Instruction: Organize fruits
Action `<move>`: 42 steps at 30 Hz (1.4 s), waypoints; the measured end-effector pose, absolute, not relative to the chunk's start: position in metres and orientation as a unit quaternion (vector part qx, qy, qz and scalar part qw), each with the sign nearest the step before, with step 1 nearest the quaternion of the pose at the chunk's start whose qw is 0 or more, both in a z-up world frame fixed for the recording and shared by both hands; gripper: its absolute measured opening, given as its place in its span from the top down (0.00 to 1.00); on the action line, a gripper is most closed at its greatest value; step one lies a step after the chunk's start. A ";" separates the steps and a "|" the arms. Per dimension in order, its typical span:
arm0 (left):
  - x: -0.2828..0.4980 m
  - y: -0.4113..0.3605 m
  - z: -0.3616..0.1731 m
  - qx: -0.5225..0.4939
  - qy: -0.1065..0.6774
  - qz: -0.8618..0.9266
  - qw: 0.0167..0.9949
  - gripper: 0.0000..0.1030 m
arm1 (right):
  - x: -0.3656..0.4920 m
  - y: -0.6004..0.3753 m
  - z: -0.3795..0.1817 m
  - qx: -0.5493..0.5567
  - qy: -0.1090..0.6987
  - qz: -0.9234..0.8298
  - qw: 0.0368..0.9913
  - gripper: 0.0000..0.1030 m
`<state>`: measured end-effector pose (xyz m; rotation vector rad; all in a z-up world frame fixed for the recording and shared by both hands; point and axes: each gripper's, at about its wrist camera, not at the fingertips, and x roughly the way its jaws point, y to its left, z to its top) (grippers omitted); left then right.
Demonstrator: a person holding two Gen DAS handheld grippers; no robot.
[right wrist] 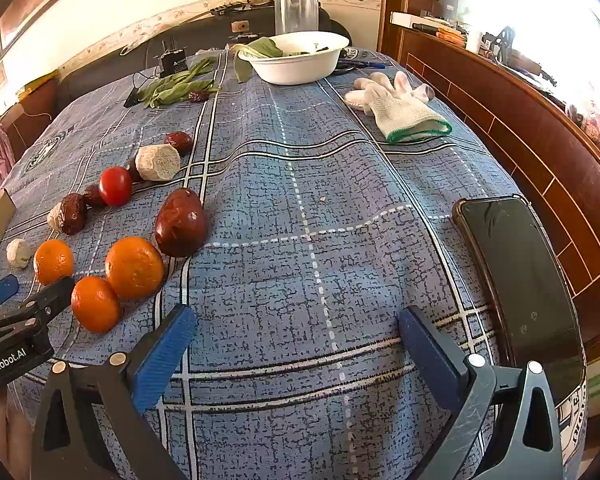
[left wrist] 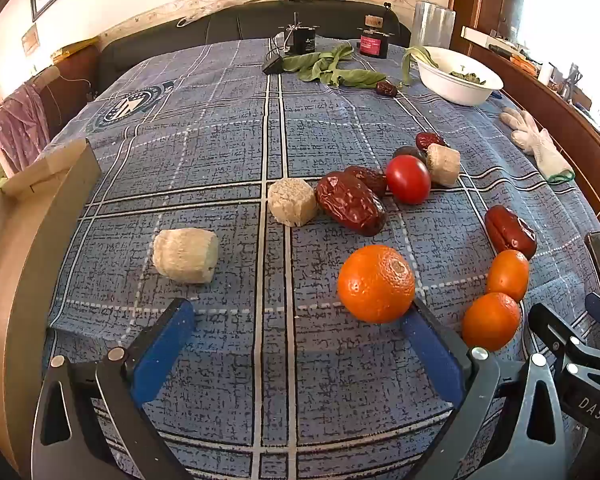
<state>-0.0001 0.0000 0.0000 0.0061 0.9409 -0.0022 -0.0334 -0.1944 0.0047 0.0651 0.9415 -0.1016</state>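
Sorting stage, before any grasp: the left gripper [left wrist: 296, 320] hovers low over the blue plaid cloth of the desk [left wrist: 220, 152] with its blue fingers spread wide and nothing between them, its right finger just beside the nearest orange [left wrist: 376, 284]; the right gripper [right wrist: 296, 328] likewise stands open and empty over bare cloth, well apart from the fruit. The fruits lie scattered rather than grouped: 3 oranges sit close together near the front edge, the other 2 [left wrist: 507, 275] [left wrist: 491, 321] touching or nearly so; a red tomato [left wrist: 408, 179] rests among several wrinkled red dates, the largest [left wrist: 350, 204] beside a pale cylindrical piece [left wrist: 291, 202], with another pale piece [left wrist: 186, 255] off alone to the left. A white bowl [left wrist: 460, 92] holding greens stands at the far side, a phone [right wrist: 524, 280] at the right edge. Judged next move: shift the left gripper rightward to centre the nearest orange between its fingers, then close gently, since the round fruit may roll
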 end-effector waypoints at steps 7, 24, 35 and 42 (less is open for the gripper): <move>0.000 0.000 0.000 0.003 0.454 -0.001 0.891 0.00 | -0.033 -0.194 0.005 0.032 0.454 -0.049 0.889 0.00; 0.000 0.000 0.000 0.003 0.454 -0.001 0.891 0.00 | -0.033 -0.195 0.005 0.032 0.454 -0.048 0.889 0.00; 0.009 -0.001 -0.001 0.012 0.476 -0.019 0.879 0.00 | -0.024 -0.198 0.001 0.043 0.477 -0.054 0.876 0.00; -0.008 0.004 0.006 -0.001 0.476 -0.057 0.878 0.07 | -0.025 -0.197 0.004 0.046 0.480 -0.061 0.874 0.00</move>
